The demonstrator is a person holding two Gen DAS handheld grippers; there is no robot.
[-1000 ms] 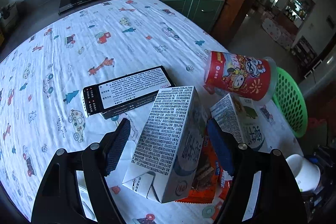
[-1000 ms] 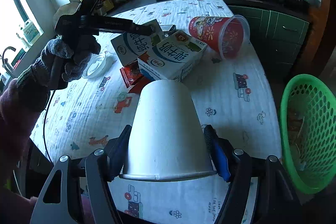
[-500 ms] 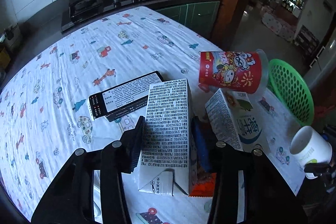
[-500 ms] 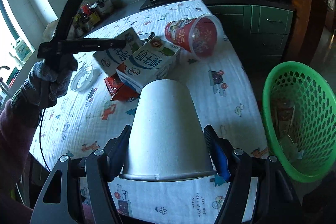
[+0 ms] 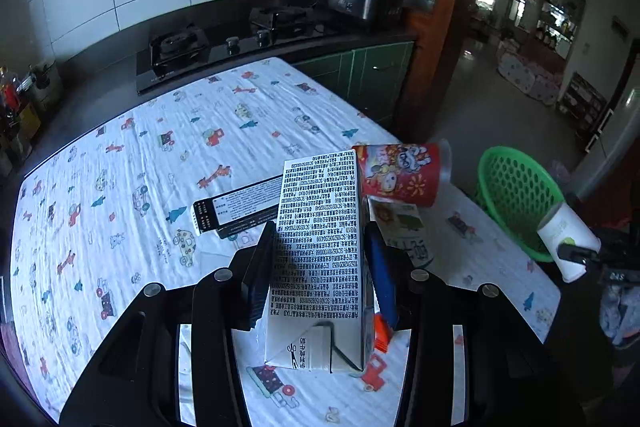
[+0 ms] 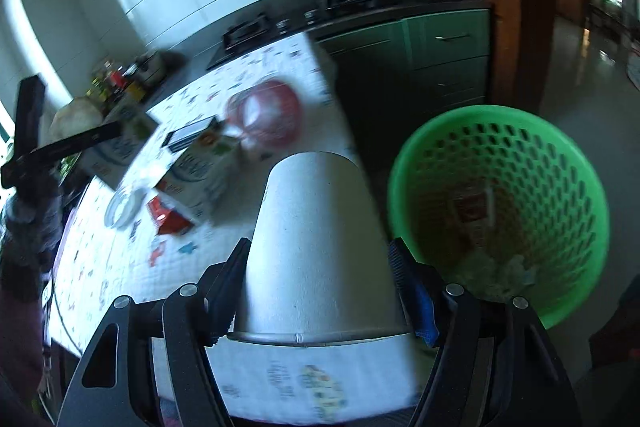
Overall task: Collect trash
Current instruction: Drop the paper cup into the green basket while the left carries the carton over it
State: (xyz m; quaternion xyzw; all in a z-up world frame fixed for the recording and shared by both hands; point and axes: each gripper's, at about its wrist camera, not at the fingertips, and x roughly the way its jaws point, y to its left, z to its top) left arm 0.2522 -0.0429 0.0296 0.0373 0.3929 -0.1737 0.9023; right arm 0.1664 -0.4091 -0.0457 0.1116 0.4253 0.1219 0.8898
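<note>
Your left claw point(image 5: 320, 259) is clamped on the milk carton point(image 5: 318, 255), one pad on each long side, and the carton sits raised over the bench point(image 5: 120, 163) near its right edge. Just beyond the carton lie a red printed cup point(image 5: 400, 173) on its side, a second milk carton point(image 5: 400, 231) and a flat black box point(image 5: 236, 207). An orange wrapper point(image 5: 382, 333) shows under the held carton.

Your right claw point(image 6: 320, 275) is clamped on the white paper cup point(image 6: 316, 251), held bottom-forward past the bench's right edge, just beside the green basket point(image 6: 500, 123). The basket stands off the bench, on the floor, with some trash already inside it point(image 6: 476, 215). The right view is blurred.
</note>
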